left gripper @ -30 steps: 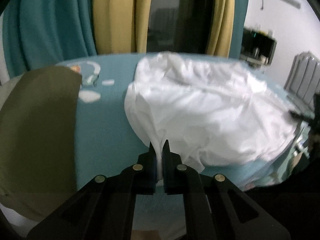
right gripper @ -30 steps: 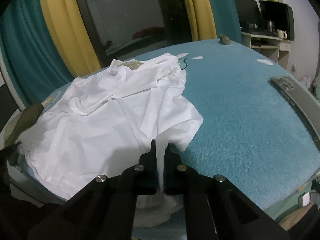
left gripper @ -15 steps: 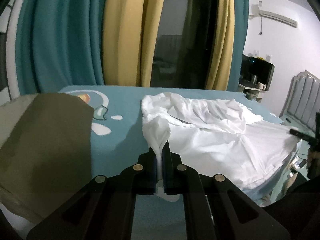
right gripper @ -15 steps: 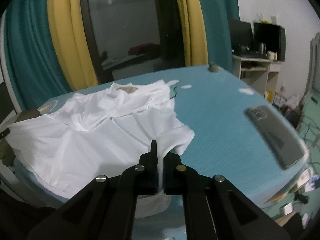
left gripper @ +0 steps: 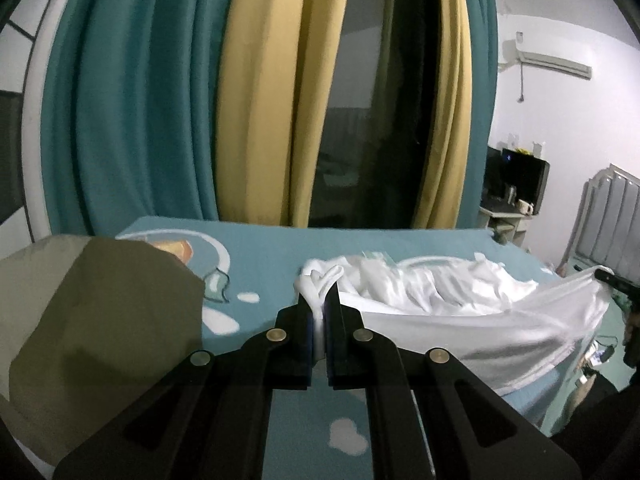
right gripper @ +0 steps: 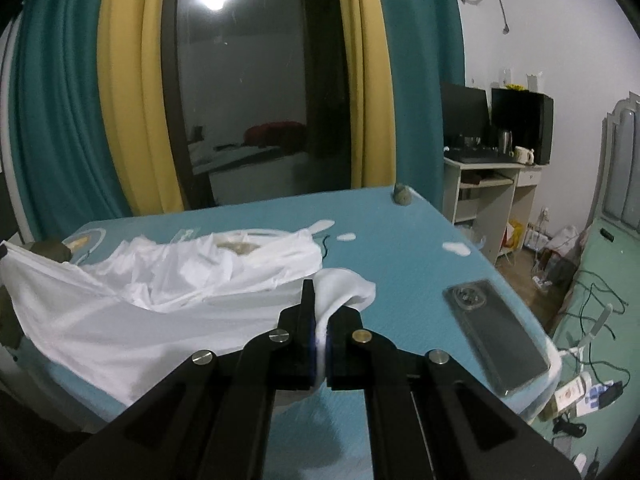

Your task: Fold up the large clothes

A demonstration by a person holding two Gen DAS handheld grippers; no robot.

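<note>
A large white garment (left gripper: pixel 460 312) lies crumpled on the teal table (left gripper: pixel 272 256) with its near edge stretched taut and lifted. My left gripper (left gripper: pixel 319 304) is shut on one corner of it. My right gripper (right gripper: pixel 319 308) is shut on the other corner, where the cloth bunches over the fingers; the garment (right gripper: pixel 120 316) spreads to its left, with the near part hanging off the table's front edge (right gripper: pixel 80 380). The right gripper's tip (left gripper: pixel 612 278) shows at the far right in the left wrist view.
An olive-green cloth (left gripper: pixel 92 328) lies on the table's left part. A phone (right gripper: pixel 496 332) lies near the table's right edge, and a small grey object (right gripper: pixel 401 194) sits at the far corner. Curtains and a dark window stand behind; a desk (right gripper: pixel 492 200) is at the right.
Both grippers have risen and pulled apart with the garment's corners. The garment went from a loose heap to stretched flat and taut along its near edge.
</note>
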